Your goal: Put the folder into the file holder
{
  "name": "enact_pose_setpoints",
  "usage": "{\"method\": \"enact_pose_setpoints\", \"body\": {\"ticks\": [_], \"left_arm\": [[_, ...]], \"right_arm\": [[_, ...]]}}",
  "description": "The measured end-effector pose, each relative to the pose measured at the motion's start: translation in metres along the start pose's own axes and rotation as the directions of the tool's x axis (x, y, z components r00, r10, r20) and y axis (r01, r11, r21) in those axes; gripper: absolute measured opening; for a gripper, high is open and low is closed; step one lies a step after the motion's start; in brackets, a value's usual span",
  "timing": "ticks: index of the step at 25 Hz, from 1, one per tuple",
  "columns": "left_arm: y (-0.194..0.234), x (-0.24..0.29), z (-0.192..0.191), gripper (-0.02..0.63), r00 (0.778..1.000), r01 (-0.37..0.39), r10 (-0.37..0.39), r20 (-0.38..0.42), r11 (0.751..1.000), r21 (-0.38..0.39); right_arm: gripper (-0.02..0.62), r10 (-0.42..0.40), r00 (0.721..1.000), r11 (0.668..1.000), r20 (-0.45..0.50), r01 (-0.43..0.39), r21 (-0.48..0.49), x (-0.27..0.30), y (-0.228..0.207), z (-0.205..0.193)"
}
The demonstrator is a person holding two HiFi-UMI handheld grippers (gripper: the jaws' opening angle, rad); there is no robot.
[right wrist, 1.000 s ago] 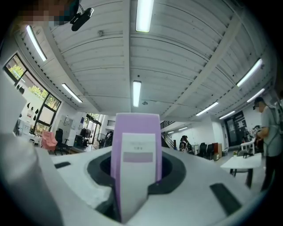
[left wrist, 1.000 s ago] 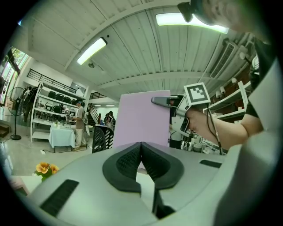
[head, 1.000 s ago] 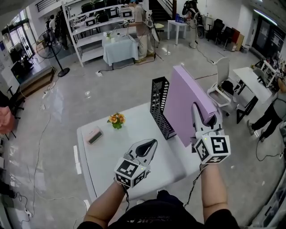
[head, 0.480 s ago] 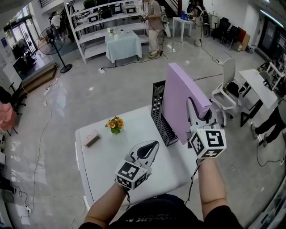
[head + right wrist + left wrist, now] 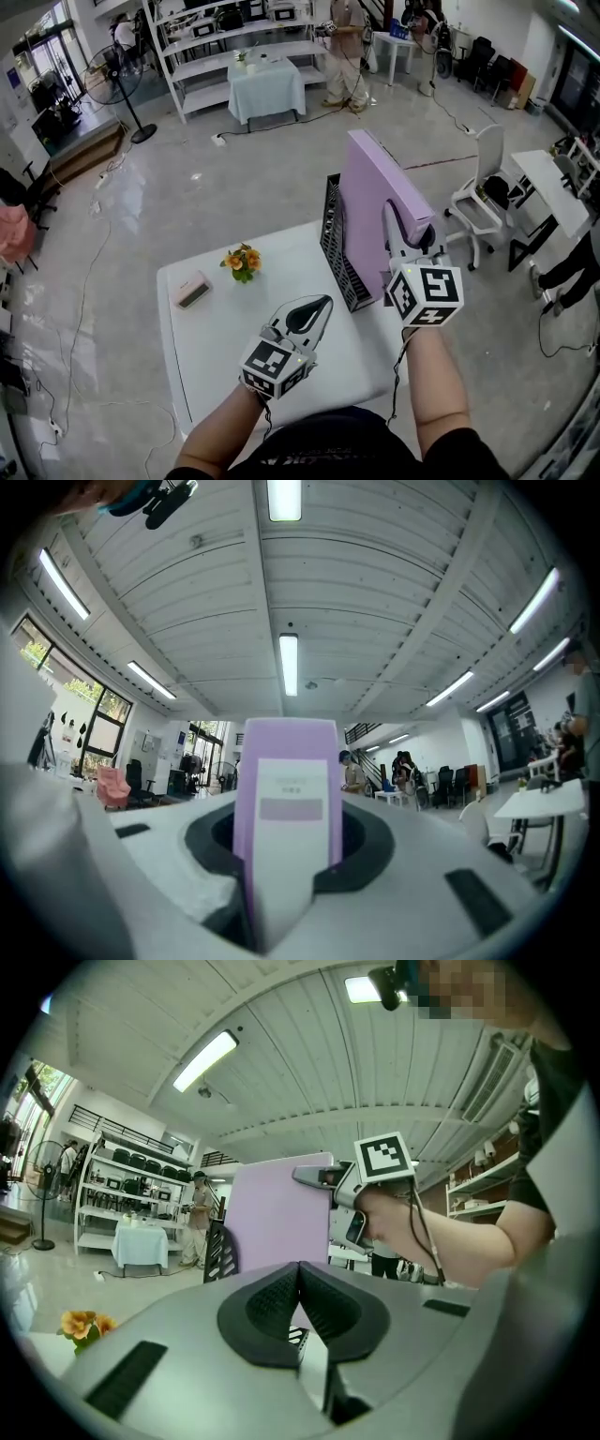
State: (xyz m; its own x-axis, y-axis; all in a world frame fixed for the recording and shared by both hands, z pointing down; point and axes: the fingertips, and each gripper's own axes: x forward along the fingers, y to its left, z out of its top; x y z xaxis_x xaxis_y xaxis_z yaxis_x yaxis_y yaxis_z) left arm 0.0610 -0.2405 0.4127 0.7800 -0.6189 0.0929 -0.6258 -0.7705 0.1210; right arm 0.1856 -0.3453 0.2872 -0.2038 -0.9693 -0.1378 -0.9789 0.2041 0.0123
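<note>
Standing beside the file holder (image 5: pixel 336 251), folder (image 5: pixel 370 197) sits in right fingers (image 5: pixel 397 228); left fingers (image 5: pixel 306 317) closed.

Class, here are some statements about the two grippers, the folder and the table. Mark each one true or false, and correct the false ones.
1. The right gripper holds the purple folder upright. True.
2. The left gripper has its fingers wide apart. False: they are together, with nothing between them.
3. The file holder is white. False: it is black mesh, standing on the white table.
4. Orange flowers stand on the table. True.
</note>
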Motion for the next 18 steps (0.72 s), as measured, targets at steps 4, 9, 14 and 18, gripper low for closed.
{"method": "enact_pose_setpoints", "body": {"ticks": [4,9,14,18], "left_arm": [[0.007,0.003,-0.002,0.003,1.000,-0.013,0.013,-0.004,1.000,-0.006],[0.014,0.005,-0.006,0.003,1.000,-0.026,0.025,-0.017,1.000,-0.015],[0.020,0.008,-0.010,0.003,0.999,-0.032,0.032,-0.024,0.999,-0.026],[0.023,0.012,-0.011,0.003,0.999,-0.027,0.026,-0.023,0.999,-0.033]], "right_arm": [[0.141,-0.002,1.000,1.000,-0.005,0.003,0.005,0.011,0.000,-0.010],[0.141,-0.019,1.000,1.000,-0.008,0.020,0.006,0.020,-0.002,-0.021],[0.141,-0.036,0.999,0.999,-0.005,0.036,0.000,0.025,-0.001,-0.023],[0.141,-0.054,0.999,0.999,-0.008,0.054,-0.001,0.026,0.001,-0.023]]}}
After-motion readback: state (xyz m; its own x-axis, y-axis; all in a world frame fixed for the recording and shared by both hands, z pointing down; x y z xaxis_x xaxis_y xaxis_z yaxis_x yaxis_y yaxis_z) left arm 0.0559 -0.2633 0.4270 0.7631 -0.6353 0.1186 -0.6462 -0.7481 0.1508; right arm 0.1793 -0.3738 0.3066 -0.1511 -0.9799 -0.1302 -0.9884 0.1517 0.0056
